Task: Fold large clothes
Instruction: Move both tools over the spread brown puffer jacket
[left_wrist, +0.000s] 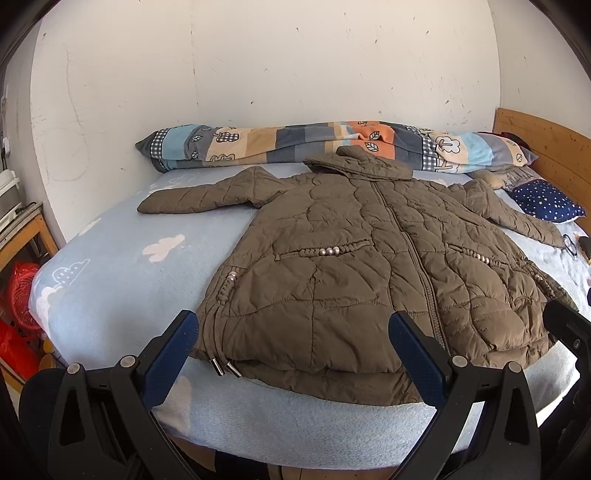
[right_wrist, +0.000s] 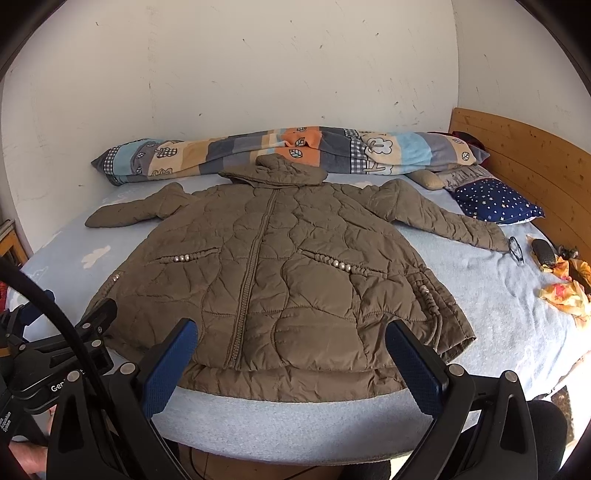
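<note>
The bed (right_wrist: 517, 332), covered in a pale blue cloud-print sheet, carries everything here. Along its far edge, against the wall, lies a rolled patchwork quilt (right_wrist: 229, 151); a wooden headboard (right_wrist: 524, 155) closes the right end, with a navy star-print pillow (right_wrist: 495, 201) beside it.

The brown quilted hooded jacket (right_wrist: 280, 266) lies front-up and zipped across the middle of the bed, hood toward the quilt, hem at the near edge, both sleeves spread outward toward the left and right edges. No fold appears made yet.

Near the right edge sit small things: a crumpled orange cloth (right_wrist: 565, 291), a dark case (right_wrist: 543, 251) and a pair of glasses (right_wrist: 515, 249), just beside the right cuff.

Both tongs hover above the hem, wide apart and holding nothing: the left gripper (left_wrist: 291, 343) over the left half, where two metal drawstring tips (left_wrist: 223, 367) poke out, and the right gripper (right_wrist: 291, 345) over the right half.

The likely first step is bringing the sleeves in across the chest. To do it well, pinch each sleeve near the cuff (padding is slippery and springy, so take a deep bite), lay it flat across the zip, and lift the right cuff clear of the glasses.
</note>
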